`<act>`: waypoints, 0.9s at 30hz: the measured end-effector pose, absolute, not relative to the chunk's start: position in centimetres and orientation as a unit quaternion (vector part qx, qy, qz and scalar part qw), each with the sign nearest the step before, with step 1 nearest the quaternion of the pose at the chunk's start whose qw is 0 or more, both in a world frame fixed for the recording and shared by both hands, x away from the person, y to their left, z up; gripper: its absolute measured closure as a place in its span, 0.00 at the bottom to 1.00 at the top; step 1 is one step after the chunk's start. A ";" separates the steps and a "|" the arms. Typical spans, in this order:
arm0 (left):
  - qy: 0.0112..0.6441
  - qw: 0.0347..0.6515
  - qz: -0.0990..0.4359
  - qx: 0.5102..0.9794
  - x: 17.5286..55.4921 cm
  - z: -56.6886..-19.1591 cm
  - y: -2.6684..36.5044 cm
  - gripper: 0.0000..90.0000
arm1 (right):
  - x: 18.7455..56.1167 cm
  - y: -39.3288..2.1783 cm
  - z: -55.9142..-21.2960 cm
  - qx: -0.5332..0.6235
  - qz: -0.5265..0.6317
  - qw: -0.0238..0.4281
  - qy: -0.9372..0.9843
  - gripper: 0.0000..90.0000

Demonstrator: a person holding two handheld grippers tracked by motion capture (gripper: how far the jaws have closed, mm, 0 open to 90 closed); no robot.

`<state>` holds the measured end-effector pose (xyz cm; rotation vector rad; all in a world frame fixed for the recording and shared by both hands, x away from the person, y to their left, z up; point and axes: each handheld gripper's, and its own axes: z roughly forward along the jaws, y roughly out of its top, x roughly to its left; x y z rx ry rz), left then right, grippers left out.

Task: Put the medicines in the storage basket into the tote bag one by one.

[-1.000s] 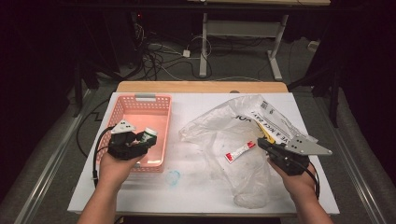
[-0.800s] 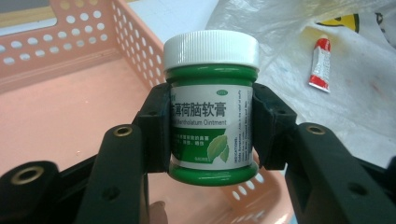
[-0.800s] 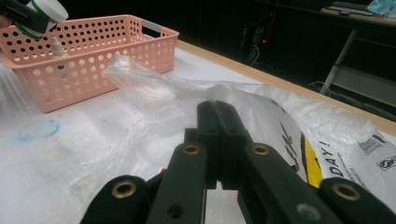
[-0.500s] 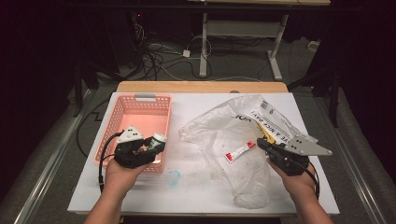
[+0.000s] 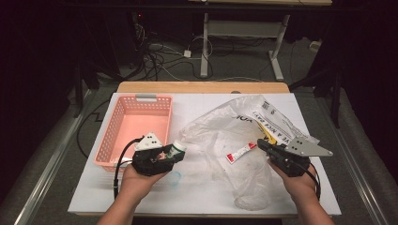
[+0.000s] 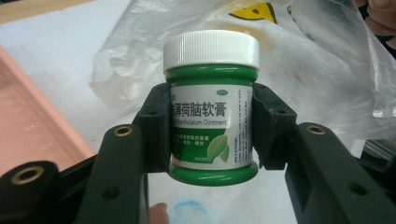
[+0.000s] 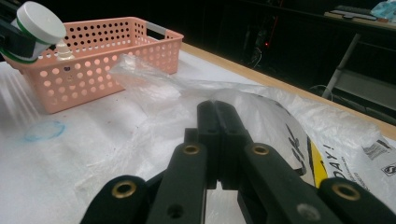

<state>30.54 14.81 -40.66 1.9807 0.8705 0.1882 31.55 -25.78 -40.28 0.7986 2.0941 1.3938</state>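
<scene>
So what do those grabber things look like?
Each hand-held gripper is black, with two chunky jaws and brass-ringed screw holes. The left hand-held gripper and right hand-held gripper each carry a grey three-cornered plate with dots and trail a black cable.

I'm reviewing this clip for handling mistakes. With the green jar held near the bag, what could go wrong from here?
The left hand-held gripper clamps the green ointment jar by its smooth round sides, so it could twist or slip out. The plastic bag lies crumpled, its mouth hard to make out, and the jar may snag on folds. The right hand-held gripper is shut over the bag; whether it pinches the film is unclear, so the bag might shift.
</scene>
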 end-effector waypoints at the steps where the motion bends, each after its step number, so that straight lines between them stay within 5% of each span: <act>1: 0.353 0.466 0.075 0.808 30.5 -40.7 14.6 0.59 | 31.5 -25.8 -40.3 0.293 0.511 0.250 0.768 1.00; 27: 0.302 0.447 0.048 0.840 32.0 -43.6 6.4 0.59 | 31.4 -25.4 -39.9 0.288 0.516 0.250 0.767 1.00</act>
